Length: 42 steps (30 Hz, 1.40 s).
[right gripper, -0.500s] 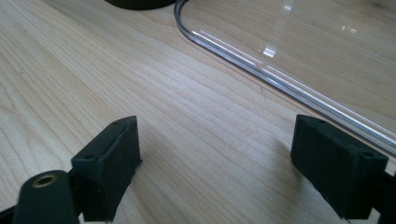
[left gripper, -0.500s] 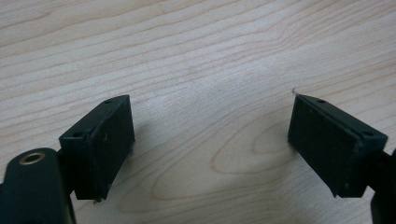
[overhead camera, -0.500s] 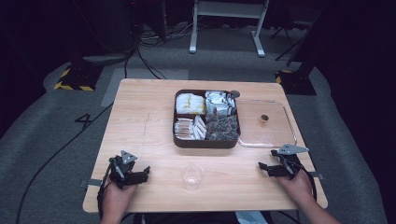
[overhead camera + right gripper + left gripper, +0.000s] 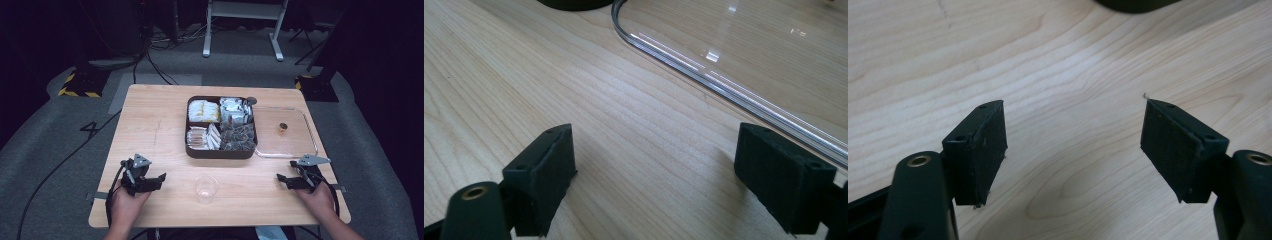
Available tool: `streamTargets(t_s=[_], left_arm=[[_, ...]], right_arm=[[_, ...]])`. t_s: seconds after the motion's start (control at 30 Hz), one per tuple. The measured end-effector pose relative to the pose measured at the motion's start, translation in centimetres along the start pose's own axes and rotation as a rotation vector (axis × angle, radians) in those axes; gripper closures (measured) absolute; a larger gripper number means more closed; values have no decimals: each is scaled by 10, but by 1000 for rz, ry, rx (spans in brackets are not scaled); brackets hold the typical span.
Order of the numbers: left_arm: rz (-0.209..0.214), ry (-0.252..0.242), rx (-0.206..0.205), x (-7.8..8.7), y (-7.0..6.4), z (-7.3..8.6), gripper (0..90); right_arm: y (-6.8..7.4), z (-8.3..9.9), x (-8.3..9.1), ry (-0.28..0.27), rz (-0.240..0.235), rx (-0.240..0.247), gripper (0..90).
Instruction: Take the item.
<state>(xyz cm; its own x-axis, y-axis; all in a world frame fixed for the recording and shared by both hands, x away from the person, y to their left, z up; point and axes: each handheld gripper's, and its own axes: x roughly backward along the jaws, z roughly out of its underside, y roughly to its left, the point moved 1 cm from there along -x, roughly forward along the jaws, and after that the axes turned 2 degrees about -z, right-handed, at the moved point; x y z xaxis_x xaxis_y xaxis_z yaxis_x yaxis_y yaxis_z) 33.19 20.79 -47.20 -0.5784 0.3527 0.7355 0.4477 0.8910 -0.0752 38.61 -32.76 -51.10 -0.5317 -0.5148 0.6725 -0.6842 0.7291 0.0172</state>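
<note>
Both your claws rest low on the counter (image 4: 150, 125), spread wide, nothing between the pads. Left claw (image 4: 159, 178) sits left of the clear plastic cup (image 4: 206, 188); right claw (image 4: 283, 180) sits just below the clear lid (image 4: 287, 131), which lies beside the dark snack tray (image 4: 222, 151). Looks like the start step: no grasp yet. The cup is nearest, so likely the next move is reaching in and closing gently on its thin wall.
</note>
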Motion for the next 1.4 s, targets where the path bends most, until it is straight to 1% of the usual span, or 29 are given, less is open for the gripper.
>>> streamTargets(t_s=[0.07, 0.1, 0.13, 0.17, 0.23, 0.33, 0.4, 0.43, 0.47, 0.5, 0.53, 0.7, 0.77, 0.8, 0.83, 0.93, 1.0, 1.07, 1.23, 1.3, 1.4], left_arm=[[13, 1, -8, 2, -2, -6, 271], [27, -6, -10, 3, -4, -13, 272], [27, -6, -10, 3, -4, -13, 273], [36, -7, -20, 5, -4, -17, 273], [53, -13, -24, 6, -6, -23, 278], [72, -17, -48, 8, -8, -33, 288], [85, -7, -65, 8, -12, -41, 318], [91, -8, -69, 7, -13, -44, 318], [99, -3, -79, 7, -15, -47, 321], [105, -4, -103, 6, -18, -55, 328], [105, -4, -103, 6, -18, -55, 328], [126, -17, -125, 6, -22, -74, 338], [136, -22, -125, 5, -24, -82, 343], [141, -28, -131, 4, -24, -90, 346], [141, -28, -131, 4, -24, -90, 346], [139, -39, -128, 2, -24, -103, 346], [131, -45, -121, 1, -24, -111, 346], [123, -49, -105, -2, -25, -118, 346], [91, -46, -116, -9, -30, -134, 347], [88, -47, -120, -13, -32, -141, 345], [104, -63, -105, -18, -34, -151, 344]], right_arm=[[0, 0, 0, 0, 0, 0, 168], [0, 0, 0, 0, 0, 0, 168], [0, 0, 0, 0, 0, 0, 168], [0, 0, 0, 0, 0, 0, 168], [0, 0, 0, 0, 0, 0, 168], [0, 0, 0, 0, 0, 0, 168], [0, 0, 0, 0, 0, 0, 168], [0, 0, 0, 0, 0, 0, 168], [0, 0, 0, 0, 0, 0, 167], [0, 0, 0, 1, 1, 0, 168], [0, 0, 0, 1, 1, 0, 168], [0, 0, 0, 0, -1, 0, 177], [0, 0, 0, -1, -3, 0, 180], [0, 0, 0, -1, -3, 0, 180], [0, 0, 0, -1, -4, 2, 186], [0, 0, 0, -4, -15, 12, 195], [0, 0, 0, -4, -20, 16, 195], [0, 0, 0, -4, -20, 18, 196], [0, 0, 1, -6, -20, 15, 206], [0, 0, 1, -9, -21, 15, 232], [-1, 0, 1, -12, -22, 15, 249]])
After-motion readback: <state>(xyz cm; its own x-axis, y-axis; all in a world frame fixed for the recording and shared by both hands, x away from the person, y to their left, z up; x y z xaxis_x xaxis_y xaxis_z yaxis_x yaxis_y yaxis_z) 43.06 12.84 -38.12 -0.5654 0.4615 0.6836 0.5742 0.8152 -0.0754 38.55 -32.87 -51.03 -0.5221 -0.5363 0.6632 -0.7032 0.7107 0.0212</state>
